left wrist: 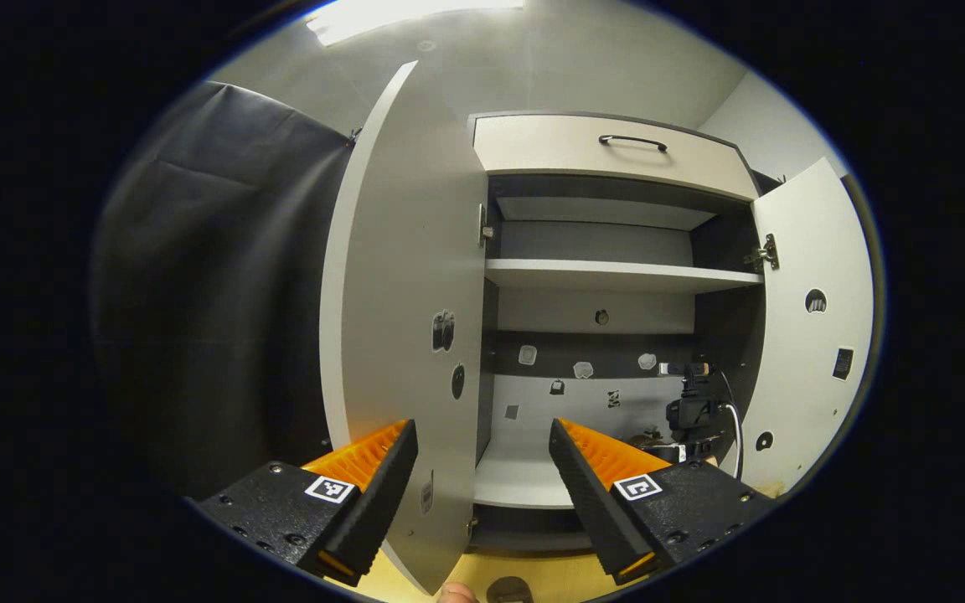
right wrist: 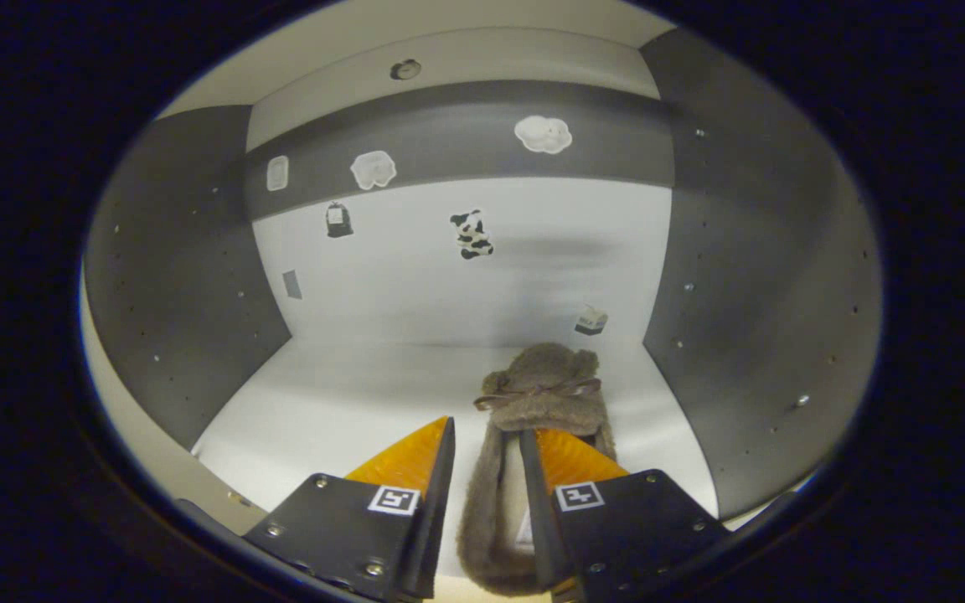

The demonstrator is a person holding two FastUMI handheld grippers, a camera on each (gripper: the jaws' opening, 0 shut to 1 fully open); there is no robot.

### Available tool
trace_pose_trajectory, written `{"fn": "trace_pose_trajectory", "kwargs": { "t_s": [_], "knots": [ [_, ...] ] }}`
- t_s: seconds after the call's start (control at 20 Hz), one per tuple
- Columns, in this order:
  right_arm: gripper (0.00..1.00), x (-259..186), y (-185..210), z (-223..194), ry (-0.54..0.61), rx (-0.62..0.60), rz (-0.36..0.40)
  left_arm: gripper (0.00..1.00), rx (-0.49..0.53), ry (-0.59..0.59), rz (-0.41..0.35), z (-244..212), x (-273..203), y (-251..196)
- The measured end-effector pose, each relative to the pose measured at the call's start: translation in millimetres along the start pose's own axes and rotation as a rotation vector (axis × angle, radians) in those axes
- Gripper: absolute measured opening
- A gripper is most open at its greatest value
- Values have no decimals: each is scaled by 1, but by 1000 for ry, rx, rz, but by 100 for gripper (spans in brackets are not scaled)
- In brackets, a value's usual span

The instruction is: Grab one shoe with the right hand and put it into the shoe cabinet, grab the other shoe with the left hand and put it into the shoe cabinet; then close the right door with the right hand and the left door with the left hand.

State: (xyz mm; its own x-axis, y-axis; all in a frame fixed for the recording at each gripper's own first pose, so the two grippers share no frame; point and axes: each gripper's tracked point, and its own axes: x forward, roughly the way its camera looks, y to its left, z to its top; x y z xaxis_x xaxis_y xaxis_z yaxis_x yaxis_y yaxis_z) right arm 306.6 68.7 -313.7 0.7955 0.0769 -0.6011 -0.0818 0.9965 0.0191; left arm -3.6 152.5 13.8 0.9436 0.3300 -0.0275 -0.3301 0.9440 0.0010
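A brown furry slipper (right wrist: 543,381) with a bow lies flat on the white bottom shelf (right wrist: 348,394) of the shoe cabinet, toe toward the back wall. My right gripper (right wrist: 487,427) straddles the slipper's left side wall. One finger is inside the shoe, and a thin strip of shelf shows between the other finger and the fur, so it is narrowly open. In the left gripper view, my left gripper (left wrist: 482,435) hangs open and empty in front of the cabinet (left wrist: 608,151). The right gripper (left wrist: 690,410) reaches into the lower right compartment beside the slipper (left wrist: 646,437).
Both doors stand open: the left door (left wrist: 403,293) swings out just past my left finger, the right door (left wrist: 813,335) at the far right. An upper shelf (left wrist: 616,275) and a drawer with a handle (left wrist: 633,141) sit above. A brownish rounded thing (left wrist: 508,590) lies on the yellow floor, cut off.
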Motion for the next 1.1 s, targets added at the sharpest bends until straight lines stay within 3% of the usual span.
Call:
{"fn": "trace_pose_trajectory", "kwargs": {
  "t_s": [0.25, 0.55, 0.8, 1.1],
  "knots": [
    [45, -71, 16, 26, -122, -72, 26, 96, 2, 33, -46, -20, -1, -20],
    [41, -170, 31, 61, -264, -57, 77, 96, -3, 136, -95, -81, 5, -41],
    [44, -244, 29, 85, -371, -30, 80, 97, -15, 281, -135, -166, 6, -53],
    [44, -314, 11, 98, -460, -50, 41, 98, 26, 553, -146, -306, -11, -47]
  ]
}}
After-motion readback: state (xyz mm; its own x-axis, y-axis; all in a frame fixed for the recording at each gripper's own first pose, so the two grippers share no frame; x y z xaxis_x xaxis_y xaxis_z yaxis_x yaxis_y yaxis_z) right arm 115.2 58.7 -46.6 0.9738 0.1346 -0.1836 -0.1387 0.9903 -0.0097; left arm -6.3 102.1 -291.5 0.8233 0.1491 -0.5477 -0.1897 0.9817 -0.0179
